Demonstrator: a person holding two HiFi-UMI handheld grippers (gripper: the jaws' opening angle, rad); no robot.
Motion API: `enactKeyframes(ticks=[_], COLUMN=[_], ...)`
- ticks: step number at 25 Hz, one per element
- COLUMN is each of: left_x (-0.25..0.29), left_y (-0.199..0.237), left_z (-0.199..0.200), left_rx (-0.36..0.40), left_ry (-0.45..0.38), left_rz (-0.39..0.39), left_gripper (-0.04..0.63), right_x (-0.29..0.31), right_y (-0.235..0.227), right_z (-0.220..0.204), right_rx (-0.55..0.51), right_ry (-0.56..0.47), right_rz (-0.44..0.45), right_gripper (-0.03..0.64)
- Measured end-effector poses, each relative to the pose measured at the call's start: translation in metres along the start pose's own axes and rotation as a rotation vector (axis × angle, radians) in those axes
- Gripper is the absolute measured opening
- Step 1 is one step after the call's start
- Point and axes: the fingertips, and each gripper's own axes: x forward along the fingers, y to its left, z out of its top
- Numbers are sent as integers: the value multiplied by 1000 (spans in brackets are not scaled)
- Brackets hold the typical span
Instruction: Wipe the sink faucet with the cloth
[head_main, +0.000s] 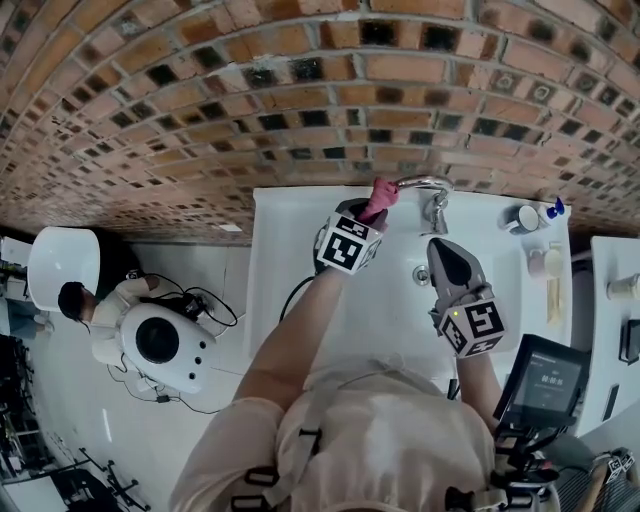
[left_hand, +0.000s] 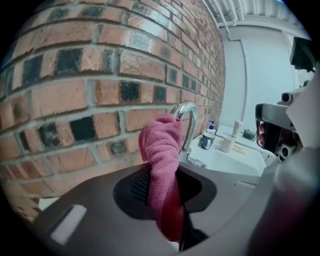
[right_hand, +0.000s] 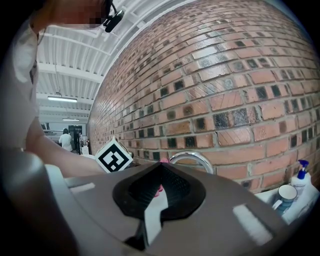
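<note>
Cloth (left_hand: 162, 165), pink and bunched, is clamped between the jaws of the left gripper (left_hand: 165, 186). Its free upper end lies against the arch of the chrome faucet (left_hand: 187, 116), near the spout's outer end. In the head view the faucet stands at the back middle of the white sink (head_main: 290, 250), just in front of the brick wall (head_main: 200, 100), and its spout curves toward the left, where the cloth meets it.

The right gripper (head_main: 438, 247) hangs over the basin in front of the faucet's base, apart from it, jaw tips together with nothing between them. A small round fitting in the basin shows just to its left.

On the sink's right ledge stand a white cup (head_main: 527, 217) with a dark inside, whose contents cannot be made out, and a bottle with a blue pump top (head_main: 553, 210) just beside it. A few smaller toiletries lie nearer along the same ledge.

On the white floor to the left of the sink sits a round white device (head_main: 160, 342) with cables trailing from it.
</note>
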Motion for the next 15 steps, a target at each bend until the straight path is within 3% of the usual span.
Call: enactKeyframes(ticks=[3, 6, 8, 10, 12, 15], left_x=[-23, -51, -58, -47, -27, -13], left_y=[3, -8, -22, -34, -39, -34], left_z=[17, 86, 121, 131, 119, 93], left_rx=[-67, -28, 18, 76, 134, 146], left_ry=[-108, -289, -339, -309, -225, -175], left_rz=[12, 1, -32, -52, -53, -42], left_gripper=[81, 83, 83, 83, 83, 83], right_x=[-2, -2, -1, -1, -1, -3], right_y=[4, 5, 8, 11, 11, 9], right_z=[3, 6, 7, 7, 6, 7], right_rx=[-8, -10, -13, -15, -17, -20], right_ry=[-3, -9, -12, -10, -6, -8], right_rz=[-10, -18, -13, -7, -6, -11], right_gripper=[-14, -14, -14, -14, -14, -14])
